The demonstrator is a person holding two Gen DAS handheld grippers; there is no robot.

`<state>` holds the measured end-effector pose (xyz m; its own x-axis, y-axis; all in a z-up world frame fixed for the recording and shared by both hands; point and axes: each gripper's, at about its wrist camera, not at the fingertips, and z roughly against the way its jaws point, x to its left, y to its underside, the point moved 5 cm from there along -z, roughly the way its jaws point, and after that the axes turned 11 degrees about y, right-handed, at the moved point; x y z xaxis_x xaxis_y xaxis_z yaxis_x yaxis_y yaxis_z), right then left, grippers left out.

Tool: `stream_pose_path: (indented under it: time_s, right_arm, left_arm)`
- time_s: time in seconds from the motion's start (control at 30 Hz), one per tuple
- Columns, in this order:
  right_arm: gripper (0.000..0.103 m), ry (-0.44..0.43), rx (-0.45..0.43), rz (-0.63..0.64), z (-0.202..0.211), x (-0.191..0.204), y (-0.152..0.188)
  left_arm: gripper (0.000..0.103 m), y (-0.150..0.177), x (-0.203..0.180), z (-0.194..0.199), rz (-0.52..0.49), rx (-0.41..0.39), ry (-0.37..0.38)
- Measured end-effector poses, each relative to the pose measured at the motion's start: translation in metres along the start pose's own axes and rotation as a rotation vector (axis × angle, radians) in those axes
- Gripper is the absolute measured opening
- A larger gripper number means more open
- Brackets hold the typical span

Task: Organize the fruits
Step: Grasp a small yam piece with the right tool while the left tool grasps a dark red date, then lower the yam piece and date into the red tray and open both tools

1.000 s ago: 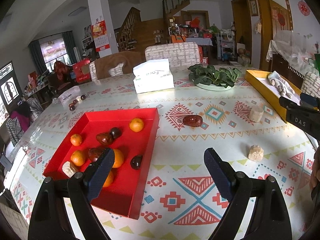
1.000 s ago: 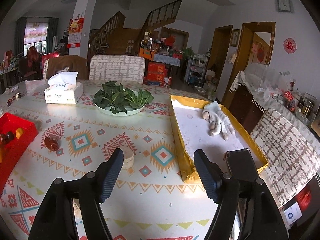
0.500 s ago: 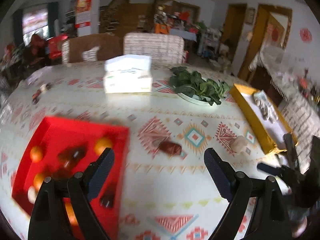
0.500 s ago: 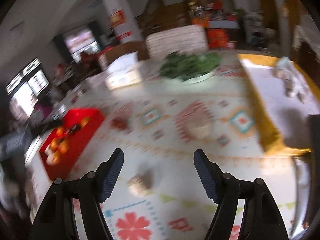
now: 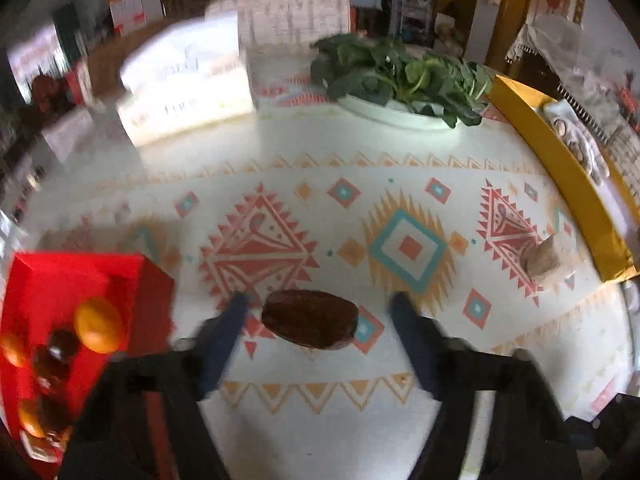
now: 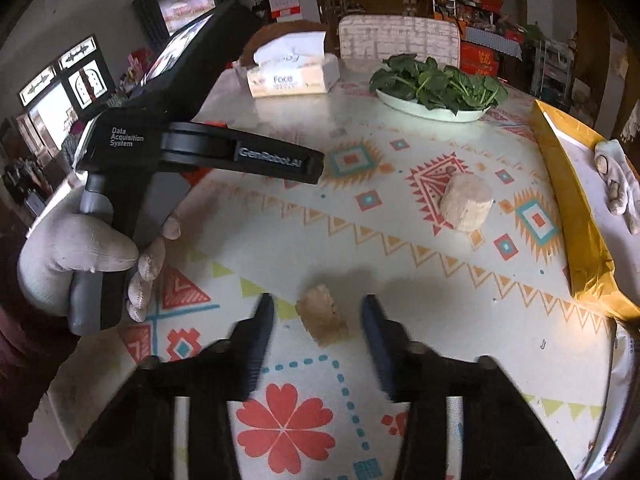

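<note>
In the left wrist view my left gripper (image 5: pixel 320 320) is open, its fingers on either side of a dark brown date (image 5: pixel 310 324) lying on the patterned tablecloth. The red tray (image 5: pixel 80 272) with oranges (image 5: pixel 98 330) and dark fruits is at the left. In the right wrist view my right gripper (image 6: pixel 318 320) is open around a small pale chunk (image 6: pixel 322 316) on the table. A larger pale chunk (image 6: pixel 466 202) lies farther off; it also shows in the left wrist view (image 5: pixel 546 258).
A yellow tray (image 6: pixel 568 200) with a white glove (image 6: pixel 616 180) sits at the right. A plate of green leaves (image 6: pixel 436 84) and a tissue box (image 6: pixel 292 72) stand at the back. The gloved left hand holding its gripper handle (image 6: pixel 100 208) fills the right wrist view's left side.
Both grippers have moved forward and down. The left one now straddles the date; the right one swung left and now straddles the small pale chunk.
</note>
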<state>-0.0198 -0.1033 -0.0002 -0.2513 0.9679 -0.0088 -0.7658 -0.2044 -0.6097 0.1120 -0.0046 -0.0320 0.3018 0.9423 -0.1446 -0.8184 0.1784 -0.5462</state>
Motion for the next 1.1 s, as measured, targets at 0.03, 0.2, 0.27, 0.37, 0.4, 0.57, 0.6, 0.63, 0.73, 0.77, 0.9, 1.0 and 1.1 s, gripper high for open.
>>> stream_pose_path:
  time_s: [0.03, 0.2, 0.27, 0.37, 0.4, 0.57, 0.6, 0.63, 0.73, 0.77, 0.9, 1.0, 1.1]
  right_arm:
    - [0.028, 0.012, 0.011, 0.008, -0.003, 0.001, 0.001]
    - [0.026, -0.013, 0.023, -0.009, -0.005, -0.002, 0.003]
    - [0.026, -0.054, 0.020, -0.041, -0.003, -0.005, 0.002]
    - [0.026, -0.131, -0.010, -0.103, 0.005, -0.013, -0.002]
    - [0.026, -0.151, -0.026, -0.123, 0.007, -0.016, -0.003]
    - [0.026, -0.159, -0.052, -0.163, 0.016, -0.014, -0.013]
    - [0.026, -0.160, -0.052, -0.162, 0.019, -0.010, -0.015]
    - [0.026, -0.157, -0.054, -0.157, 0.023, -0.004, -0.017]
    - [0.026, -0.160, -0.062, -0.121, 0.033, 0.021, -0.027]
    - [0.026, -0.161, -0.065, -0.107, 0.034, 0.031, -0.033]
    - [0.026, -0.195, -0.060, -0.042, 0.032, 0.088, -0.053]
    - [0.026, -0.236, -0.042, -0.002, 0.023, 0.128, -0.066]
    - [0.026, -0.244, -0.024, 0.039, 0.008, 0.164, -0.083]
  left_arm:
    - [0.045, 0.000, -0.001, 0.003, 0.010, 0.004, 0.028]
    - [0.045, 0.004, 0.000, 0.028, 0.030, -0.047, 0.062]
    - [0.045, 0.008, 0.004, 0.047, 0.053, -0.081, 0.095]
    - [0.045, 0.022, 0.018, 0.085, 0.100, -0.144, 0.150]
    - [0.045, 0.024, 0.021, 0.093, 0.113, -0.157, 0.160]
    - [0.045, 0.051, 0.068, 0.152, 0.201, -0.257, 0.193]
    - [0.045, 0.055, 0.076, 0.160, 0.210, -0.272, 0.184]
    - [0.045, 0.062, 0.089, 0.171, 0.222, -0.291, 0.164]
    - [0.045, 0.073, 0.122, 0.186, 0.252, -0.320, 0.101]
    - [0.045, 0.079, 0.135, 0.188, 0.271, -0.325, 0.084]
    - [0.045, 0.098, 0.171, 0.188, 0.321, -0.320, 0.035]
    - [0.045, 0.110, 0.194, 0.188, 0.354, -0.319, -0.003]
    - [0.045, 0.117, 0.215, 0.188, 0.395, -0.326, -0.015]
